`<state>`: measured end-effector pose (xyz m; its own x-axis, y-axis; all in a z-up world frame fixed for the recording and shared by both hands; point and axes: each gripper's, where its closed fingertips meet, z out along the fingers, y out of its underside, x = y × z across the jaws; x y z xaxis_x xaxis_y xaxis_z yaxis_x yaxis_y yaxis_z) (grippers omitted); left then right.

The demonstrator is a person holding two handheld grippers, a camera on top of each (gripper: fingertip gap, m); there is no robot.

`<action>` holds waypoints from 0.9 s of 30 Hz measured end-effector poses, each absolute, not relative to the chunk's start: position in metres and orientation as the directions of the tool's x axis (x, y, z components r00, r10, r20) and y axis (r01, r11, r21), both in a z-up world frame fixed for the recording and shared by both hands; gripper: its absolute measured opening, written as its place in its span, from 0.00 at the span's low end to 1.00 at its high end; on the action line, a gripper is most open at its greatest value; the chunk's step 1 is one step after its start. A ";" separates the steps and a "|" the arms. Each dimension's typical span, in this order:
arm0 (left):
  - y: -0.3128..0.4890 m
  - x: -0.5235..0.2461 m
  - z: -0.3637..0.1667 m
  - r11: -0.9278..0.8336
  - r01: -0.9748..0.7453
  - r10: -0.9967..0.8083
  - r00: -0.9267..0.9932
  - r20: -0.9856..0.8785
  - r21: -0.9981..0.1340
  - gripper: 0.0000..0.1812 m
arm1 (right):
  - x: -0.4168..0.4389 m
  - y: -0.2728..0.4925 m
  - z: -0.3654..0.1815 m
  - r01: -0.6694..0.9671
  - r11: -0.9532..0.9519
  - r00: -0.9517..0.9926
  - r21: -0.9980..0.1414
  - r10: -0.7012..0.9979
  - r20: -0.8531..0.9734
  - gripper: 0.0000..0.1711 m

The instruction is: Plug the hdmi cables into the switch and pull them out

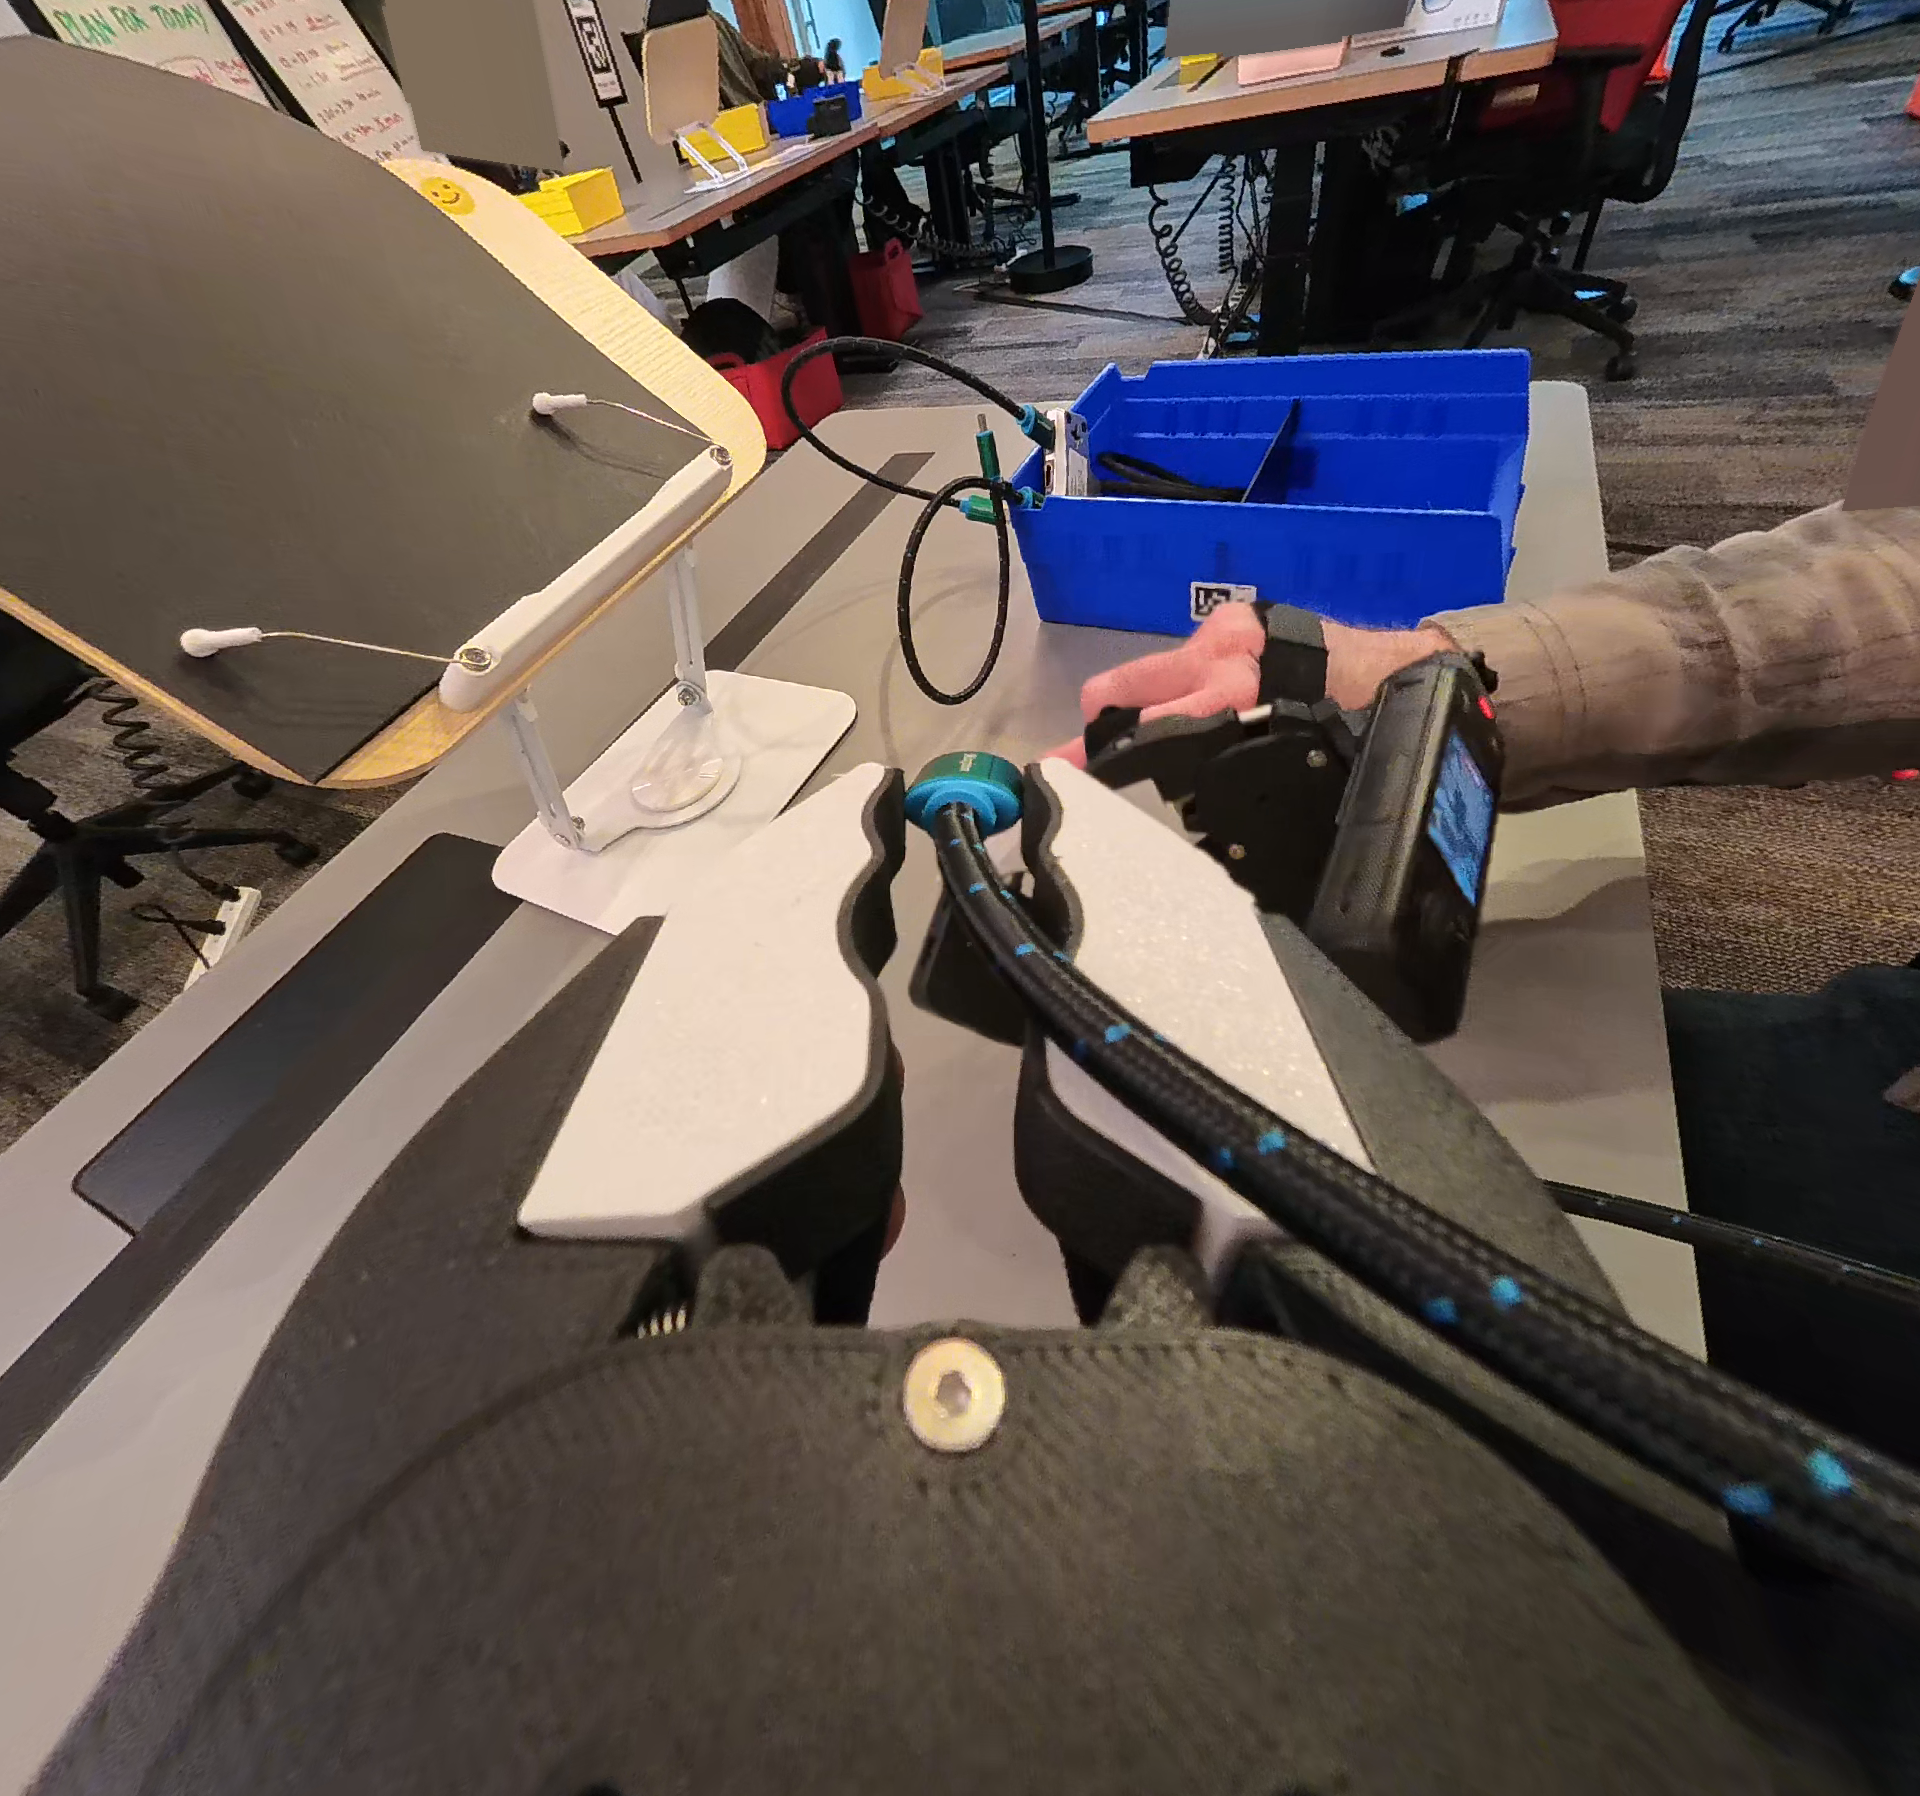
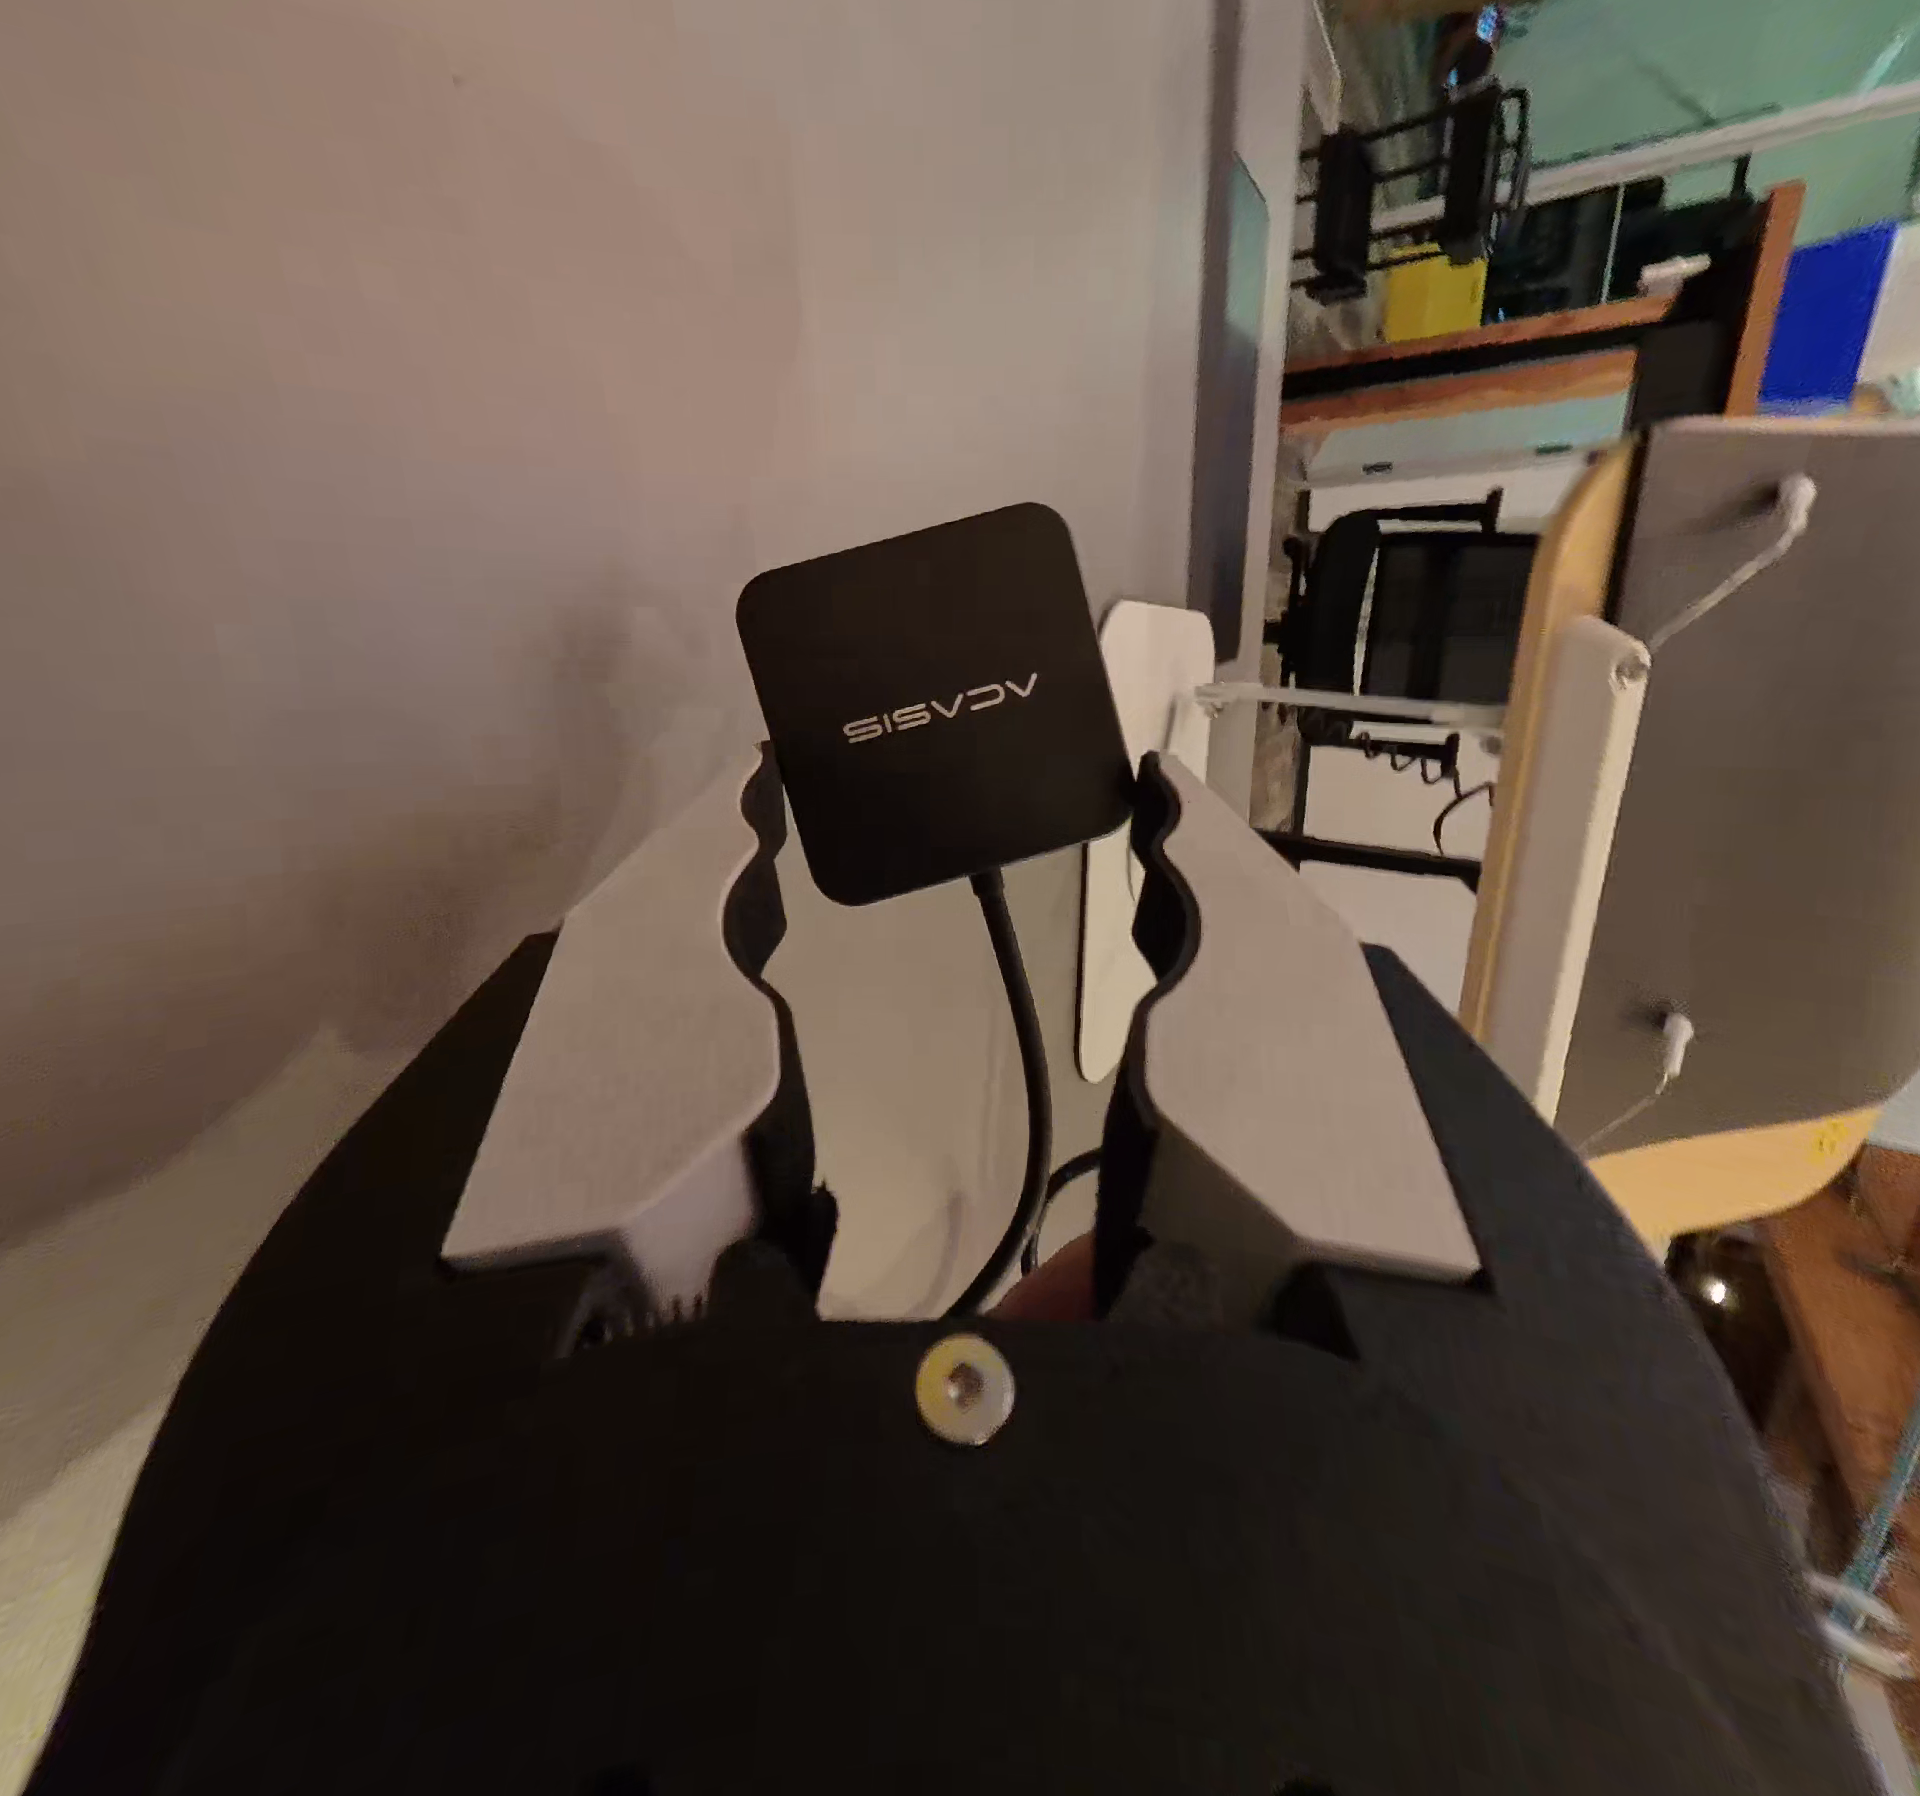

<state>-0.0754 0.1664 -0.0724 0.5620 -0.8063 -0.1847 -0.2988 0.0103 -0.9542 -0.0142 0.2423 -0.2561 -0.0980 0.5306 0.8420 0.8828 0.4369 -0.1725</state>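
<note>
Your left gripper [image 1: 964,801] has its fingers pinched on the teal plug [image 1: 951,788] of the braided HDMI cable [image 1: 1195,1050] over the desk [image 1: 1579,1071]. Your right gripper [image 2: 951,780] clamps the black switch [image 2: 930,702] (fingers wider apart), just right of the plug.

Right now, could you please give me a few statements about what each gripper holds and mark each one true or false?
1. The left gripper grips a green-and-teal cable plug. True.
2. The right gripper is empty. False: it holds a black square switch.
3. The blue bin sits on the floor. False: it sits on the table.
4. A thin black cord leaves the switch toward the camera. True.
</note>
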 end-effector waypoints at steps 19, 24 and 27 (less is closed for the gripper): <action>0.165 -0.073 -0.072 0.011 -0.305 -0.808 0.558 -0.188 -0.952 0.11 | -0.008 0.189 -0.297 0.870 0.301 -0.147 -0.391 0.915 0.377 0.41; 0.166 -0.075 -0.071 0.009 -0.301 -0.806 0.562 -0.185 -0.954 0.11 | 0.001 0.191 -0.286 0.860 0.118 -0.011 -0.496 0.977 0.213 0.41; 0.166 -0.076 -0.071 0.008 -0.298 -0.806 0.563 -0.183 -0.955 0.11 | 0.002 0.190 -0.274 0.797 -0.105 0.126 -0.595 0.992 -0.006 0.37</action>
<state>-0.0764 0.1665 -0.0707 0.5633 -0.8059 -0.1825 -0.2978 0.0080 -0.9546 0.0022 0.1900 -0.2744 0.1261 0.9920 -0.0063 0.7972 -0.1051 -0.5946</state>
